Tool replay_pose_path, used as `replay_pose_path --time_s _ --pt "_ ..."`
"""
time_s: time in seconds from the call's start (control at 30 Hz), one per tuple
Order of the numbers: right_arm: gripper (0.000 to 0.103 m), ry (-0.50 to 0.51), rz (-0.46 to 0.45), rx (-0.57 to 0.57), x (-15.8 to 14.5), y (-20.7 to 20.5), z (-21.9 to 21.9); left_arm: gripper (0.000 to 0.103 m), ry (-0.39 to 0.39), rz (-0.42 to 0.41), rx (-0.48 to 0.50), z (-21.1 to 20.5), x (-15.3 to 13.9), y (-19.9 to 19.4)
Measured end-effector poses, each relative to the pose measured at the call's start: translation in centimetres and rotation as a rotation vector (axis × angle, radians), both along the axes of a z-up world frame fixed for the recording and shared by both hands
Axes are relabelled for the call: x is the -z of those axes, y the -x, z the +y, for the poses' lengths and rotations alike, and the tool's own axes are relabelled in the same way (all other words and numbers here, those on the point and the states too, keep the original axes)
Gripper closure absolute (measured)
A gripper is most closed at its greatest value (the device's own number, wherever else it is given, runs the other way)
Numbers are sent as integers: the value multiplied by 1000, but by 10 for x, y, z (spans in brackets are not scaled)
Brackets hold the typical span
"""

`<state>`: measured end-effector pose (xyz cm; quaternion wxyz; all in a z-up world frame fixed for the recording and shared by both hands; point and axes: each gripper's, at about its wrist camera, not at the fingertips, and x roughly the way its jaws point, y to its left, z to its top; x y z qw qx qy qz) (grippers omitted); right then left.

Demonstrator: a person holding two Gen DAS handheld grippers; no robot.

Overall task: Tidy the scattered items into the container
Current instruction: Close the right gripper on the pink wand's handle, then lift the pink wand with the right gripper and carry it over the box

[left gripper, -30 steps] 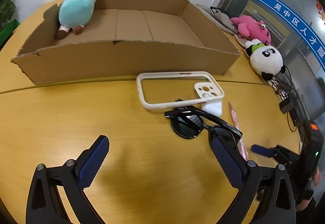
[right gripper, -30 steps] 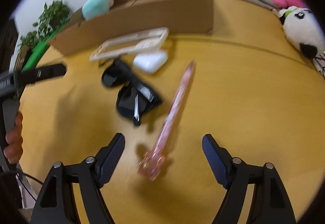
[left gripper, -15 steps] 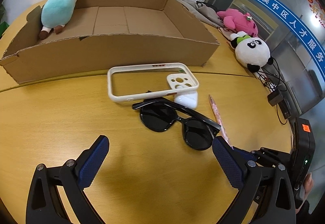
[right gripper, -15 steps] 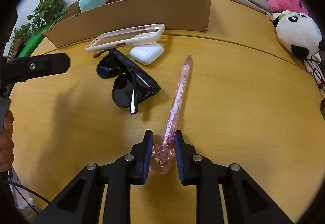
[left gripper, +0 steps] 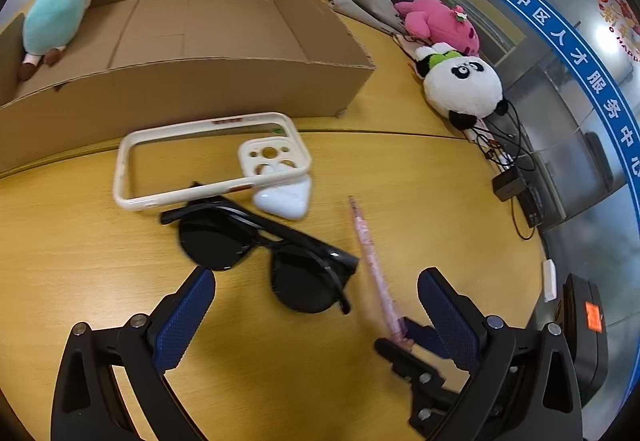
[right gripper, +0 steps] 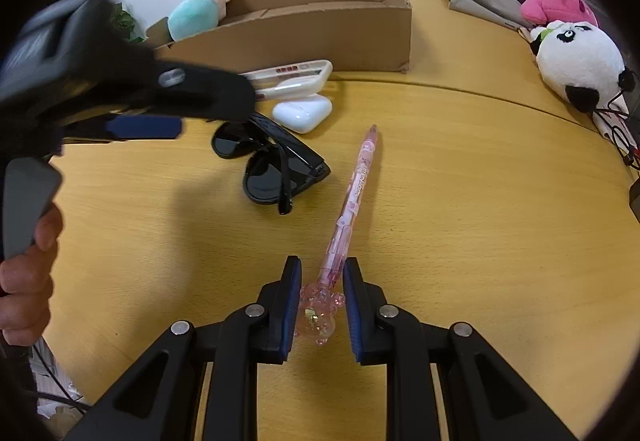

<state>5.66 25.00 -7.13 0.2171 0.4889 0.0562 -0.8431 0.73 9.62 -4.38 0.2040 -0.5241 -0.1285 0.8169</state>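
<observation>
My right gripper [right gripper: 321, 275] is shut on the bear-shaped end of a pink pen [right gripper: 354, 193], which lies on the wooden table; the pen also shows in the left wrist view [left gripper: 372, 261]. My left gripper [left gripper: 316, 305] is open and empty, hovering just in front of black sunglasses [left gripper: 264, 245], seen too in the right wrist view [right gripper: 272, 165]. Behind them lie a white earbud case [left gripper: 284, 199] and a cream phone case [left gripper: 212, 161]. The cardboard box [left gripper: 192, 81] stands behind, with a teal plush doll [left gripper: 56, 17] at its left end.
A panda plush [left gripper: 460, 85] and a pink plush [left gripper: 440, 25] sit at the table's right edge beside cables and a black adapter [left gripper: 510, 183]. Grey cloth [left gripper: 360, 1] lies behind the box. A green plant [right gripper: 126, 23] stands far left.
My left gripper has moved right and closer over the sunglasses. My right gripper closed on the pink pen's end and still holds it there.
</observation>
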Motion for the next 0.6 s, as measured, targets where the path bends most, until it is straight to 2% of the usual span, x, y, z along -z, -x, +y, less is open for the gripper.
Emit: replay_pose_path --time_s 0.27,0.43,0.53,0.6 --pt "83 45 34 2 -12 -9 3 2 -78 -90 82 36 6 8" --pt "83 68 55 -5 -21 -13 5 7 -119 -141 90 44 12 12" --pt "83 70 56 -21 -22 -15 2 26 -130 -157 94 46 13 14" --pt "83 70 56 -33 -22 -17 -2 46 -120 -157 96 47 12 14"
